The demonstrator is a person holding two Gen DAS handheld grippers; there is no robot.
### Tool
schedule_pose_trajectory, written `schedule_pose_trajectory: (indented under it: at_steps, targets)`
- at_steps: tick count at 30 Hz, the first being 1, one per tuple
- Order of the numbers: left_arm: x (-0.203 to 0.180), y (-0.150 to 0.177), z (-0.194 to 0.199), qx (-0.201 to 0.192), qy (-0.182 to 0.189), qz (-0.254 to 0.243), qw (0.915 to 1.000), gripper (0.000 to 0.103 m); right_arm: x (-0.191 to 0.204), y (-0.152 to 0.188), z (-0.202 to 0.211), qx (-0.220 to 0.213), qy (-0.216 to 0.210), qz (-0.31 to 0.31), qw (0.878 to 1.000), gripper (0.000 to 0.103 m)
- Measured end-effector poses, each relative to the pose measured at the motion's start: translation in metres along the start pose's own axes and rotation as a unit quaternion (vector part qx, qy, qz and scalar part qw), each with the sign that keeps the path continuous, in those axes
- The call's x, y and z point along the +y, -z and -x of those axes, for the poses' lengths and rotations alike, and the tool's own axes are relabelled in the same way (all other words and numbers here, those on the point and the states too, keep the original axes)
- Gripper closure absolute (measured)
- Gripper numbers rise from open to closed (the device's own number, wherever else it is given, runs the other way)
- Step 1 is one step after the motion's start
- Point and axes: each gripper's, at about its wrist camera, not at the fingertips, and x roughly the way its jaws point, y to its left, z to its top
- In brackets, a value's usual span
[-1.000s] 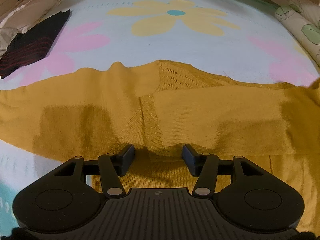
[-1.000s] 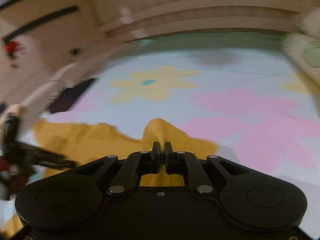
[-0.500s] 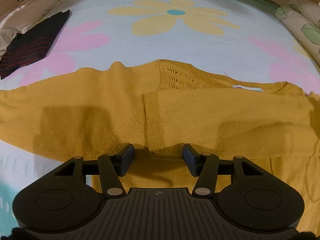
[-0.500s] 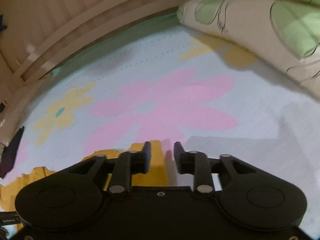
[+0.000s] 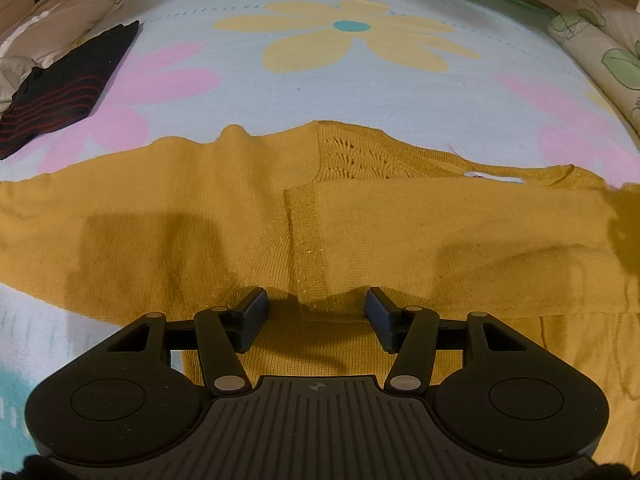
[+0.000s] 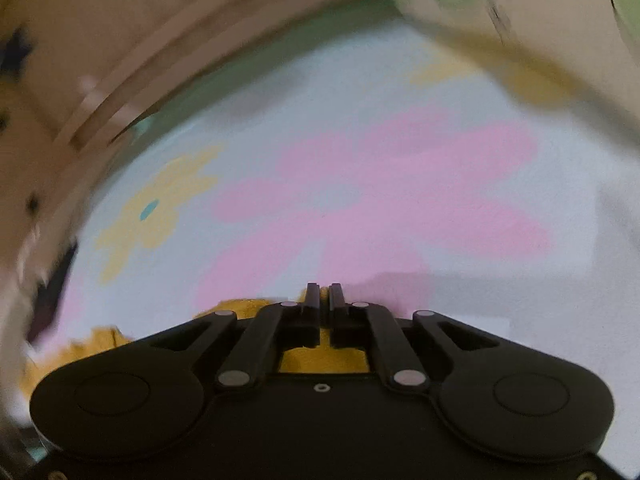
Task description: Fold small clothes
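Note:
A mustard-yellow knit sweater (image 5: 200,220) lies spread across a flowered bedsheet (image 5: 340,92), its right sleeve folded in over the body. My left gripper (image 5: 316,312) stands open low over the sweater's near part, with the ribbed cuff band between its fingers and untouched by the pads. In the blurred right wrist view, my right gripper (image 6: 325,296) has its jaws together at the sweater's (image 6: 324,360) edge, and yellow fabric shows under the fingers. At the far right of the left wrist view, a smeared fold of the sweater (image 5: 626,232) stands up.
A folded black garment with red stripes (image 5: 68,84) lies at the far left of the bed. A leaf-print pillow (image 5: 608,52) lines the right side. Wooden slats (image 6: 140,40) rise behind the sheet.
The right gripper let go of the sleeve it had carried over the body, opened, swung right and shut again at the sweater's edge. The left gripper has not moved.

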Motion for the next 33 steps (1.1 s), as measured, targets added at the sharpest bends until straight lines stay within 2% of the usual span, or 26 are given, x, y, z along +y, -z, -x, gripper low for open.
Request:
schedule_pose_trajectory:
  at_steps: [2, 3, 5, 7, 8, 9, 11, 17, 22, 23, 24, 25, 27, 30, 33]
  targets:
    - [-0.002, 0.0, 0.0, -0.001, -0.003, -0.001, 1.0, 0.047, 0.004, -0.001, 0.006, -0.017, 0.07, 0.05, 0.996, 0.094]
    - [-0.003, 0.0, 0.0, -0.001, -0.005, -0.002, 1.0, 0.047, 0.001, -0.001, 0.003, -0.007, 0.081, 0.052, 0.995, 0.094]
    - [-0.002, 0.0, 0.0, 0.0, -0.004, -0.002, 1.0, 0.047, -0.001, 0.002, -0.004, 0.009, 0.081, 0.045, 0.996, 0.094]
    - [-0.001, 0.0, 0.0, 0.0, -0.001, 0.0, 1.0, 0.047, -0.003, 0.004, -0.006, 0.012, 0.065, 0.032, 0.997, 0.086]
    - [0.0, 0.0, 0.0, 0.0, 0.001, -0.001, 1.0, 0.047, -0.007, 0.005, -0.004, 0.009, 0.056, 0.012, 0.998, 0.078]
    - [0.001, 0.0, 0.0, -0.001, 0.003, -0.002, 1.0, 0.047, -0.012, 0.005, 0.0, 0.0, 0.045, -0.013, 0.999, 0.054]
    - [0.003, 0.0, 0.0, -0.001, 0.005, -0.002, 1.0, 0.047, -0.022, 0.006, 0.012, -0.014, 0.026, -0.051, 0.998, 0.04]
    - [0.005, -0.002, -0.001, 0.001, -0.001, 0.007, 1.0, 0.047, -0.033, 0.028, 0.043, 0.055, -0.002, -0.042, 0.998, 0.04]
    - [0.006, -0.001, 0.0, 0.0, -0.007, 0.012, 0.9999, 0.047, -0.032, 0.055, 0.054, 0.097, -0.045, -0.059, 0.992, 0.042]
    - [0.006, -0.001, 0.0, 0.0, -0.007, 0.011, 0.9999, 0.047, -0.03, 0.057, 0.052, 0.105, -0.048, -0.054, 0.992, 0.047]
    - [0.006, -0.001, 0.0, 0.0, -0.007, 0.01, 0.9999, 0.047, -0.025, 0.061, 0.051, 0.116, -0.039, -0.034, 0.992, 0.075]
    - [0.007, 0.0, 0.001, 0.0, -0.007, 0.011, 0.9999, 0.047, -0.019, 0.065, 0.054, 0.121, -0.017, -0.008, 0.993, 0.097]
    - [0.009, 0.0, 0.0, 0.002, -0.01, 0.013, 0.9999, 0.047, -0.014, 0.068, 0.06, 0.12, 0.009, 0.02, 0.993, 0.094]
    - [0.01, -0.001, 0.001, 0.004, -0.012, 0.016, 0.9998, 0.047, -0.017, 0.063, 0.06, 0.127, 0.026, -0.001, 0.992, 0.094]
    - [0.011, -0.001, 0.001, 0.004, -0.009, 0.016, 0.9998, 0.047, -0.012, 0.058, 0.063, 0.128, 0.052, 0.019, 0.99, 0.092]
